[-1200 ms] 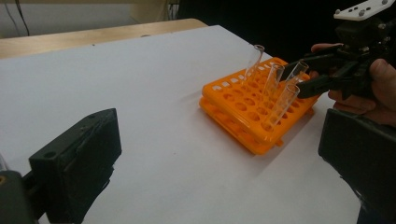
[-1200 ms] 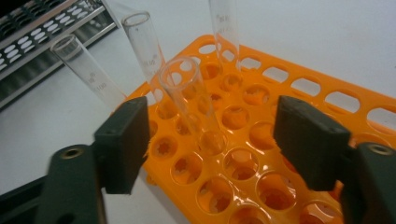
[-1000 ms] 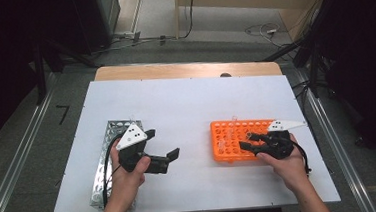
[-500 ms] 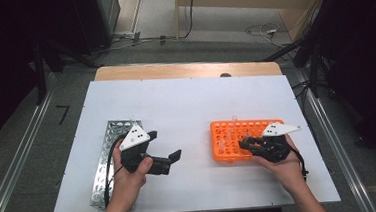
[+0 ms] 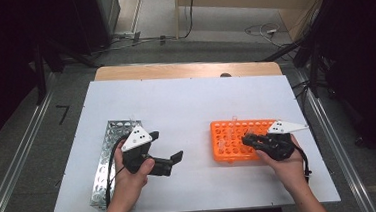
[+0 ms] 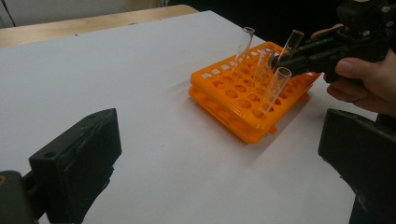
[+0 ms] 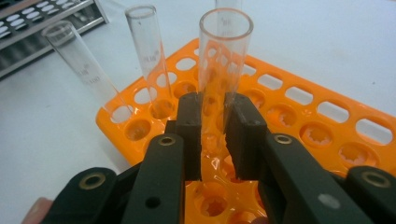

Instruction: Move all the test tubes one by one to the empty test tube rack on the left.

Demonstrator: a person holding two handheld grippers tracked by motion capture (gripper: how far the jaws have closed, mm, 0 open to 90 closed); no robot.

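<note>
An orange test-tube rack [image 5: 233, 138] lies right of the table's middle, with several clear glass tubes standing in it. My right gripper [image 5: 246, 139] reaches into it from the right. In the right gripper view its jaws [image 7: 214, 105] have just been closing and now press on an upright glass tube [image 7: 224, 56], low on its side, while the tube still stands in the orange rack [image 7: 299, 93]. Two more tubes [image 7: 149, 51] [image 7: 79, 60] lean to its left. My left gripper [image 5: 166, 146] rests open on the white table, nothing between its jaws [image 6: 219, 135], facing the rack [image 6: 233, 100].
A metal perforated rack [image 5: 109, 146] lies along the table's left side, under the left hand. The white tabletop [image 5: 190, 101] has a wooden strip at its far edge. The dark floor and cables lie beyond.
The right gripper's jaws have closed onto a tube in the orange rack, and the hand shifted slightly. The left gripper has stayed where it was.
</note>
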